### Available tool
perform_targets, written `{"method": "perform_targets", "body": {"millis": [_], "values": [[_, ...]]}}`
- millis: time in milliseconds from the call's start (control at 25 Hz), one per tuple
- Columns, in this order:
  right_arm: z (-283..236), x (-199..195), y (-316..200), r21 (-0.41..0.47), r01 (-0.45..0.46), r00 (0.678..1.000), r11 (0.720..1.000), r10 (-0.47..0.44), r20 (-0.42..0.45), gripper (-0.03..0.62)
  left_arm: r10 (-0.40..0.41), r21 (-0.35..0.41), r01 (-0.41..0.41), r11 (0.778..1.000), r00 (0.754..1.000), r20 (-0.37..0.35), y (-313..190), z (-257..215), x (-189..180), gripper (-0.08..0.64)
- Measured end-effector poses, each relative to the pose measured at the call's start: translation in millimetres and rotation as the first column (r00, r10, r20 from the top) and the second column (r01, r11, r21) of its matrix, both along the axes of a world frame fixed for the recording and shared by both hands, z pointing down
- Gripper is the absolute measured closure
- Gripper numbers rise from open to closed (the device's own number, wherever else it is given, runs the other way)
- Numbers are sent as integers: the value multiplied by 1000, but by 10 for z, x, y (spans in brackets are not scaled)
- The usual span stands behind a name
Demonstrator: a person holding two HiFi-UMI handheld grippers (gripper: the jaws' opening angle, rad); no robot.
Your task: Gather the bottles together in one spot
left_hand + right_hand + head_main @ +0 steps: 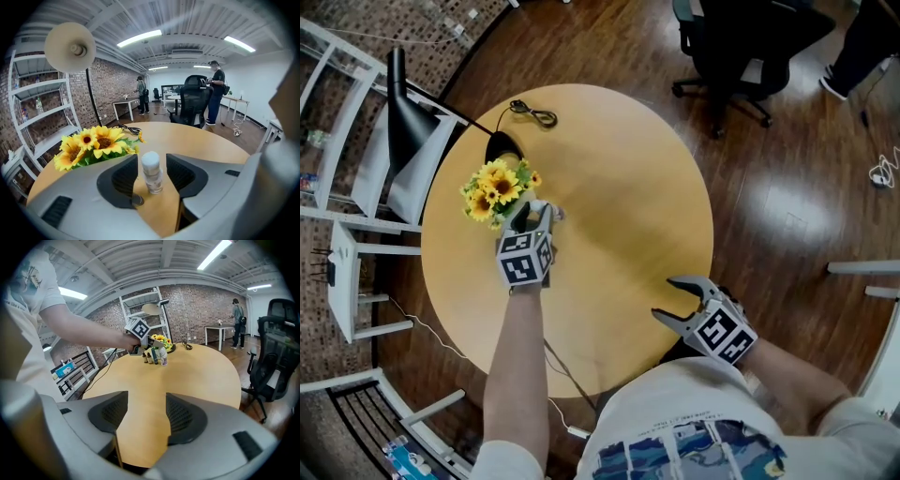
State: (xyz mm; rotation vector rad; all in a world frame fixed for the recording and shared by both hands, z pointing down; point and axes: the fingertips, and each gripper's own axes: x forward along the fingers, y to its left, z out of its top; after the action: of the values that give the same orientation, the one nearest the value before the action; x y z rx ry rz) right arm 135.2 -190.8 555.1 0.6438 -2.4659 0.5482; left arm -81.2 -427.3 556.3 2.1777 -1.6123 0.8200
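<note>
Filling most of the head view, a round wooden table [628, 159] is seen, with a black office chair [741, 47] parked beyond its far edge. A bunch of yellow sunflowers [495, 190] is set near the table's left rim. Just beside the flowers the left gripper [532, 214] is held low over the tabletop. Its jaws are spread, and a white-capped bottle [152, 172] is stood upright on the wood between them, with a sliver of gap on either side, so neither pad is pressed against it. The right gripper [667, 297] is held at the near edge, well apart from the flowers, with its jaws parted and only bare tabletop framed between them. In the right gripper view, the white-capped bottle is seen beside what appear to be three smaller dark bottles [150, 356], too small to be counted with certainty. All are grouped close together in front of the sunflowers. A black cable [534, 113] is coiled on the table's far side.
</note>
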Motion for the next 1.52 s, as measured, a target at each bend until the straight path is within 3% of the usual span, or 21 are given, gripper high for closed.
{"method": "perform_targets", "body": {"millis": [200,440,680,920,1200,1360,1520], "values": [[-59,-136,177,59,55,998,997,-53,-36,314,-19,124,21,992,1000,-21,367,-506,-29,368],[-289,-380,457,115,61,998,992,-58,-34,316,-78,220,115,969,983,-168,1557,-1153,-181,368],[-691,-683,887,136,9,997,991,-18,69,316,-136,171,177,969,964,-228,3346,-1202,-610,368],[-874,-803,1547,167,-70,997,984,66,32,341,-189,132,248,960,916,-353,4819,-1204,-899,368],[-927,-842,2340,175,-130,992,976,128,22,316,-219,52,256,965,901,-373,5663,-1038,-1048,370],[-932,-827,2723,159,-140,990,977,140,11,274,-197,60,239,969,897,-397,6012,-1024,-1051,367],[-1011,-794,2925,155,-176,984,972,172,37,262,-176,75,219,973,912,-371,6219,-1044,-1094,368]]}}
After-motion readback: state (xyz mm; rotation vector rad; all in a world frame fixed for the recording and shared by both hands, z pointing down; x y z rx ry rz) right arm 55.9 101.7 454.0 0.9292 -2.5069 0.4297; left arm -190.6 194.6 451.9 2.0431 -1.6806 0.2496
